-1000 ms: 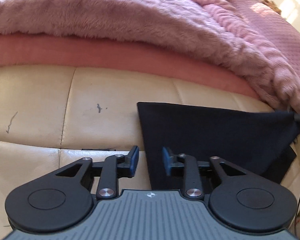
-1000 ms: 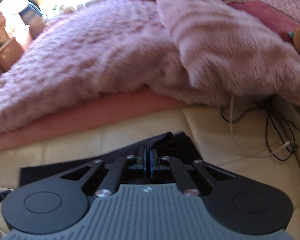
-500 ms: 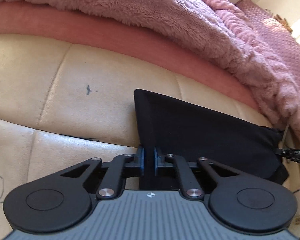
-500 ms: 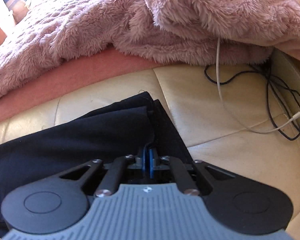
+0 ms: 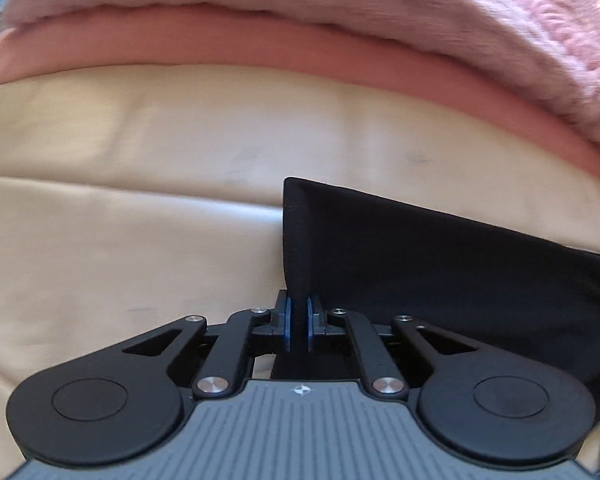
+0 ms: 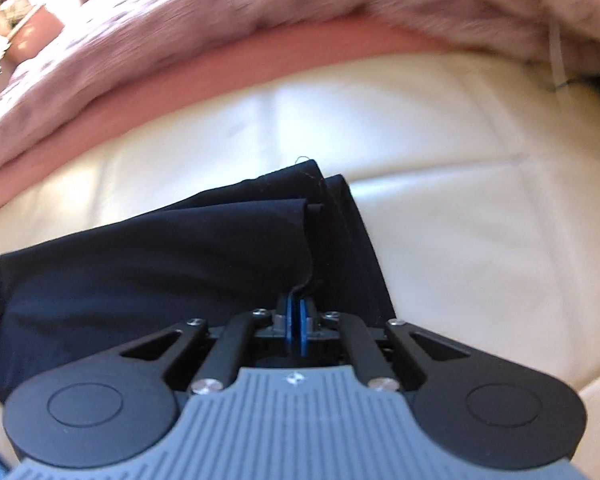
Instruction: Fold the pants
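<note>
Your left gripper (image 5: 299, 322) jaws, wide a second ago, now pinch the pants (image 5: 440, 272) edge; right gripper (image 6: 296, 330) also clamps pants. Both ends gripped, so fold over the cushion (image 5: 120, 248) can start.

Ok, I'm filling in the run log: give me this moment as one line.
step: fold pants | left gripper: shut on pants edge | right gripper: shut on pants | surface: cream cushion
</note>
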Demonstrator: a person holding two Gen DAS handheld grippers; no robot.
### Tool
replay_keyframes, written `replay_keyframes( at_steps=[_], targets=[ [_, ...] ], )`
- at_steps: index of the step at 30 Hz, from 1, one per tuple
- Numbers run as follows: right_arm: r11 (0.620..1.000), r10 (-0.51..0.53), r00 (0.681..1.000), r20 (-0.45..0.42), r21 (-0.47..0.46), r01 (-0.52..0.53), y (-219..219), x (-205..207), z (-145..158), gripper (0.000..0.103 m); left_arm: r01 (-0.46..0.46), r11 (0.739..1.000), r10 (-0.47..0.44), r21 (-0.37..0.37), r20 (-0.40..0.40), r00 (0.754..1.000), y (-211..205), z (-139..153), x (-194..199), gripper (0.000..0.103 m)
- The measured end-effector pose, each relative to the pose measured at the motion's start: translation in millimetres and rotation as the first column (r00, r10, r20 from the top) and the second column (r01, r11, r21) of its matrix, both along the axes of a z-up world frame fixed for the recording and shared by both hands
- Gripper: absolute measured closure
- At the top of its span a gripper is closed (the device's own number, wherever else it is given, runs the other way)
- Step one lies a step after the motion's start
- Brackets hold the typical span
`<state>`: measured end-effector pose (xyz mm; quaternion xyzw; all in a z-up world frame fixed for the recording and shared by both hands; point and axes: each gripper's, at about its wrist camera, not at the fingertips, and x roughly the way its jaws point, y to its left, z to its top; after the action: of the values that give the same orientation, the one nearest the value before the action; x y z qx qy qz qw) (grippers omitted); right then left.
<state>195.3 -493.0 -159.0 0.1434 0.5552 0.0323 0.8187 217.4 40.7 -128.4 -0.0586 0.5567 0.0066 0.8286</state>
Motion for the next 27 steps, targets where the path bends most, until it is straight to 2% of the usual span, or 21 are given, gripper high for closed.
replay_keyframes(
  at_steps=[2, 4, 9, 11, 14, 18, 21, 24, 26, 27],
  targets=[
    [0.999, 0.017, 1.000, -0.017, 0.045, -0.016, 32, -18, 0, 0.103, -0.015, 0.998, 0.016, 0.058, -0.019, 1.000, 23, 3, -5, 0.096],
    [0.996, 0.039, 0.999, -0.025, 0.078, -0.037, 61, -34, 1, 0.103, -0.038, 0.996, 0.041, 0.083, -0.031, 0.999, 41, 3, -10, 0.096],
    [0.993, 0.075, 0.997, 0.006, 0.096, -0.075, 100, -60, 0, 0.103, -0.050, 0.997, 0.051, 0.061, -0.016, 0.999, 65, -3, -20, 0.094],
    [0.990, 0.070, 0.997, 0.018, 0.122, -0.072, 98, -60, -1, 0.099, -0.037, 0.997, 0.037, 0.074, -0.002, 0.999, 63, -4, -24, 0.094],
    [0.966, 0.024, 0.999, 0.044, 0.256, -0.035, 82, -56, -7, 0.082, -0.023, 0.995, 0.023, 0.095, 0.010, 1.000, 58, -4, -26, 0.094],
    [0.903, -0.102, 0.993, 0.057, 0.424, 0.069, 57, -54, -25, 0.083, -0.019, 0.995, 0.018, 0.096, 0.010, 1.000, 52, -3, -25, 0.094],
    [0.870, -0.169, 0.983, 0.078, 0.481, 0.111, 43, -51, -33, 0.082, -0.020, 0.996, 0.019, 0.092, 0.006, 1.000, 54, -5, -23, 0.094],
    [0.833, -0.181, 0.980, 0.087, 0.542, 0.106, 38, -46, -40, 0.079, -0.030, 0.995, 0.030, 0.100, -0.002, 1.000, 52, -6, -20, 0.094],
    [0.816, -0.194, 0.977, 0.090, 0.568, 0.110, 37, -47, -44, 0.081, -0.033, 0.994, 0.033, 0.109, -0.005, 0.999, 51, -6, -19, 0.094],
    [0.815, -0.197, 0.976, 0.093, 0.569, 0.110, 37, -47, -44, 0.089, -0.031, 0.993, 0.032, 0.113, -0.006, 0.999, 50, -7, -19, 0.094]
  ],
)
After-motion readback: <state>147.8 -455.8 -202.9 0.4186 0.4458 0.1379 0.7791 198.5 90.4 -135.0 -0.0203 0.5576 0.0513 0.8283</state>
